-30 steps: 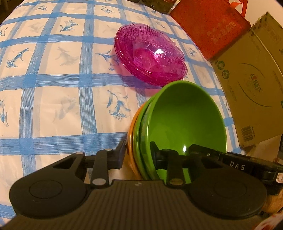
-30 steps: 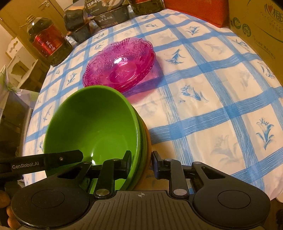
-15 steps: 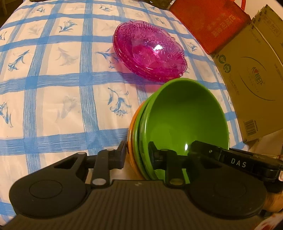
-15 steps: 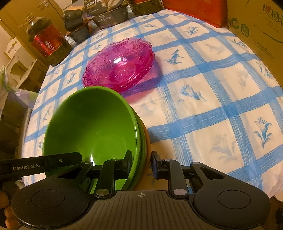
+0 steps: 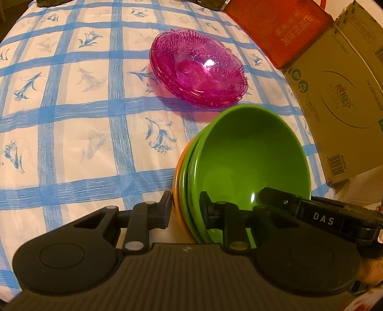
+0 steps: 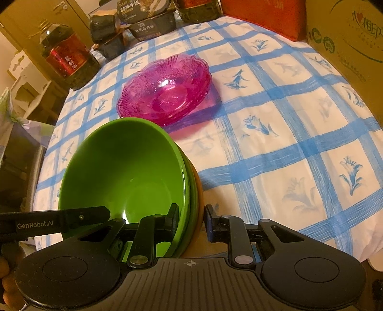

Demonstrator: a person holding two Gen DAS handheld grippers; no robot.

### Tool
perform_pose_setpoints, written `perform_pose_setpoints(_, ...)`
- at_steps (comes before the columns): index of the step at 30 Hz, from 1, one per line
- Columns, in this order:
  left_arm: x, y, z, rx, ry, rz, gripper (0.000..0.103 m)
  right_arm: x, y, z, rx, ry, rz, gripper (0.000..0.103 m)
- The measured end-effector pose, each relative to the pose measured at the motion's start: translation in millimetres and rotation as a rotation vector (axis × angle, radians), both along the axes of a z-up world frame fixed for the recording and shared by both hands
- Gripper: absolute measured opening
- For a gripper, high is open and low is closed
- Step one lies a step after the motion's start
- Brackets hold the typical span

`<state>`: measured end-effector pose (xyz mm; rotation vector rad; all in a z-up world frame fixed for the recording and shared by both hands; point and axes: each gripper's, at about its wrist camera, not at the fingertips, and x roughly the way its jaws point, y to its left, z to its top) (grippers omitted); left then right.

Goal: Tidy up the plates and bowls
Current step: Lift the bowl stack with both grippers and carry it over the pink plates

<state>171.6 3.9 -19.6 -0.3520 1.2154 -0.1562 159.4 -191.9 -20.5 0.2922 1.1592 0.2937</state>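
A nested stack of bowls [image 5: 249, 165], two green over an orange one, is held at the near table edge; it also shows in the right wrist view [image 6: 124, 172]. My left gripper [image 5: 185, 208] is shut on the stack's rim from the left side. My right gripper [image 6: 191, 220] is shut on the rim from the right side. A stack of pink glass bowls [image 5: 198, 69] sits on the blue-checked tablecloth [image 5: 71, 107] just beyond; it also shows in the right wrist view [image 6: 165, 91].
A cardboard box [image 5: 340, 100] and a red box [image 5: 282, 28] line the table's right side. An oil bottle [image 6: 67, 59] and dark food packages [image 6: 143, 21] stand at the far left edge.
The held bowl stack has shifted slightly toward the pink bowls. Both grippers keep their grip on the rim.
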Motion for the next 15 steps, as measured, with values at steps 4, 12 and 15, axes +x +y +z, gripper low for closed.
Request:
perform_pose_setpoints(4,-1,3,6,0.003,-0.01,0.004,0.021,0,4,6,-0.001,-0.008,0.008,0.023)
perform_pose_setpoints(12,-1,9,17,0.001,-0.017,0.014,0.021,2,10,16,-0.003,-0.016,0.019,0.023)
perform_pose_setpoints(15,1,10,20,0.001,-0.019,0.014,0.021,4,13,19,-0.009,-0.021,0.026,0.023)
